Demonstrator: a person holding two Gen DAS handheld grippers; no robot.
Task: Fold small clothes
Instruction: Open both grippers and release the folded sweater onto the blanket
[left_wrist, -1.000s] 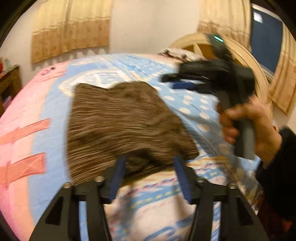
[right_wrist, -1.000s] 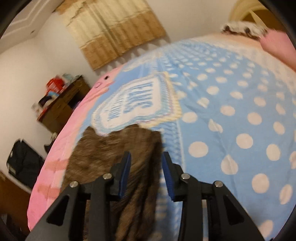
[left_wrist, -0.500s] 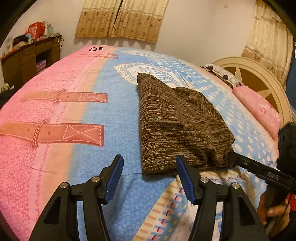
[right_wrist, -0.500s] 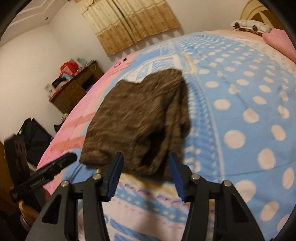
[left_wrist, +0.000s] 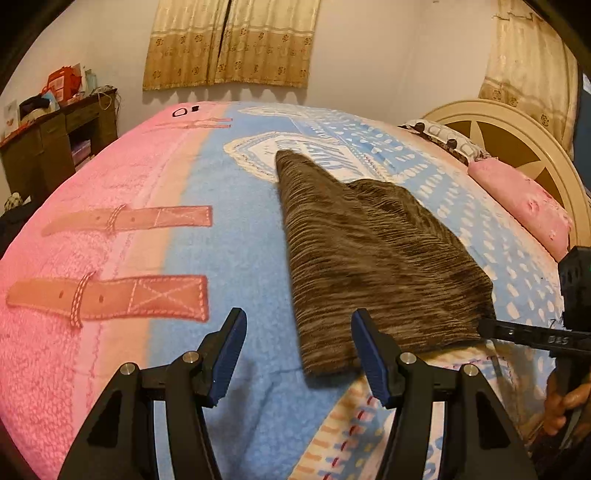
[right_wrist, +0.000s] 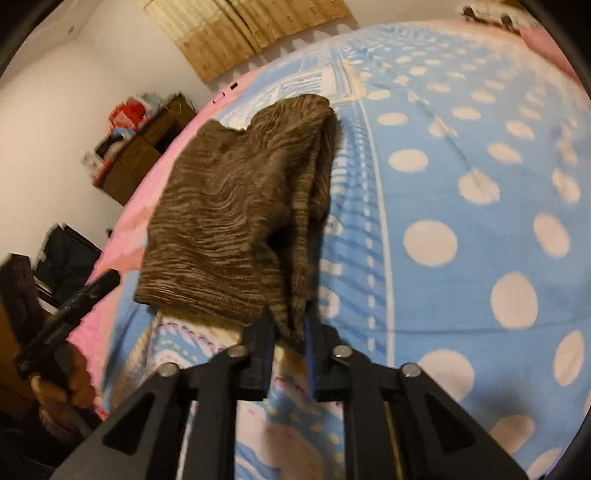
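- Brown knit garment (left_wrist: 373, 258) lies part-folded on the bed (left_wrist: 229, 266), on the blue stretch of blanket beside the pink band.
- Risk: right gripper (right_wrist: 290, 328) has only the garment's near corner between its closing jaws; such a thin bite could slip out on a lift, or drag the stack askew.
- Risk: loose upper layer may unfold.
- Left gripper (left_wrist: 295, 354) angles down, jaws spread and empty, just off the garment's near edge.
- Right gripper tilts downward too.

Brown striped knit garment (left_wrist: 369, 254) lies folded on the bed.
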